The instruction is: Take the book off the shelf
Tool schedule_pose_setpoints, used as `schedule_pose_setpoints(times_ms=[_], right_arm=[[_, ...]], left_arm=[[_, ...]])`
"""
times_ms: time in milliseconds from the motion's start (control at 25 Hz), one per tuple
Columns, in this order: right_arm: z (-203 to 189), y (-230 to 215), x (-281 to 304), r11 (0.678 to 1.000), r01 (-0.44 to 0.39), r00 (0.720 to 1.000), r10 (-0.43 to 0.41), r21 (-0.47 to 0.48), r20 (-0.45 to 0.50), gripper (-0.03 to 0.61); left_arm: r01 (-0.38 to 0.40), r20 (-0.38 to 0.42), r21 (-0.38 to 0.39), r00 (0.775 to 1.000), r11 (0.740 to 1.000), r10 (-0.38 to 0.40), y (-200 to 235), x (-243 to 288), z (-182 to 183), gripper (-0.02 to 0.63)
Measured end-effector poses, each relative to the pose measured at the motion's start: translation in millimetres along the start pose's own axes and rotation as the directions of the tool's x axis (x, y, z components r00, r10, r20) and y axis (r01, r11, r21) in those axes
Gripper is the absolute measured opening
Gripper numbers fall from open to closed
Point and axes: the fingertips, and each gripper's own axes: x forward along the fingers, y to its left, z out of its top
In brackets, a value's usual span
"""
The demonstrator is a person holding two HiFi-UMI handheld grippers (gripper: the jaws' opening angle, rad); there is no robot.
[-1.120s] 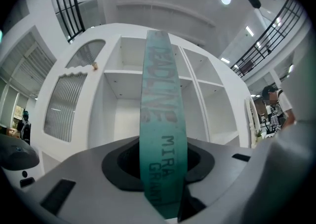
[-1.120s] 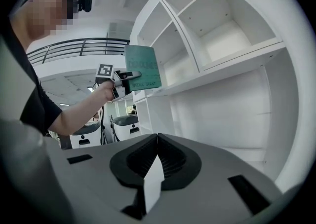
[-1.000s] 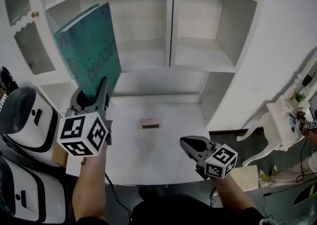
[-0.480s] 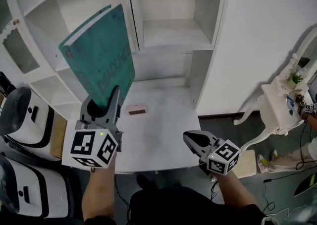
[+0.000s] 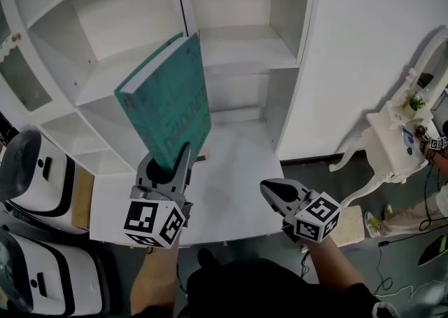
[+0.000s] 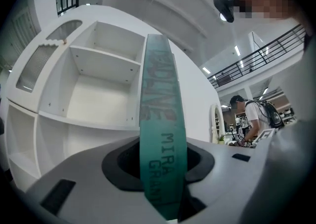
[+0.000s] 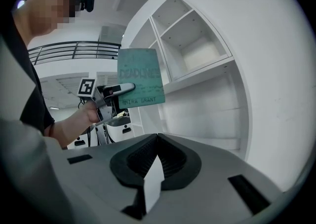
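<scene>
A teal hardback book (image 5: 171, 110) stands tilted in the air in front of the white shelf unit (image 5: 231, 50), clear of its compartments. My left gripper (image 5: 168, 161) is shut on the book's lower edge. In the left gripper view the book's spine (image 6: 160, 134) rises straight out from between the jaws, filling the gap. The right gripper view shows the book (image 7: 140, 77) held up by the left gripper (image 7: 111, 92). My right gripper (image 5: 271, 189) hovers low at the right over the white table (image 5: 238, 169), jaws together with nothing in them (image 7: 155, 164).
Every shelf compartment in view is bare. A small brown object (image 5: 202, 158) lies on the table, mostly hidden behind the book. White machines (image 5: 28, 169) stand at the left. An ornate white side table (image 5: 392, 134) and a person (image 5: 434, 155) are at the right.
The left gripper has carried the book to the right and further out from the shelf. The right gripper has stayed about where it was.
</scene>
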Motion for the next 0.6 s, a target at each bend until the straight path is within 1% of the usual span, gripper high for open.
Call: schedule_pose_setpoints(times_ms=[160, 280, 480, 600], right_arm=[[4.8, 3.6, 19.8, 1.000, 0.010, 1.000, -0.010, -0.002, -0.002, 0.014], [7.8, 10.7, 37.6, 1.000, 0.009, 1.000, -0.009, -0.006, 0.014, 0.014], [10.1, 25.5, 70.9, 1.000, 0.008, 1.000, -0.007, -0.013, 0.009, 0.014], [10.6, 36.8, 90.3, 1.000, 0.004, 1.000, -0.004, -0.014, 0.003, 0.014]], left_arm=[[0.050, -0.005, 0.015, 0.999, 0.999, -0.050, 7.7, 1.5, -15.0, 0.153], [0.075, -0.026, 0.023, 0.997, 0.997, -0.075, 18.3, -1.0, -30.6, 0.153], [0.107, -0.062, -0.007, 0.992, 0.994, -0.107, 41.6, -5.7, -55.3, 0.153], [0.119, -0.079, -0.012, 0.990, 0.993, -0.120, 57.0, -11.7, -68.2, 0.153]])
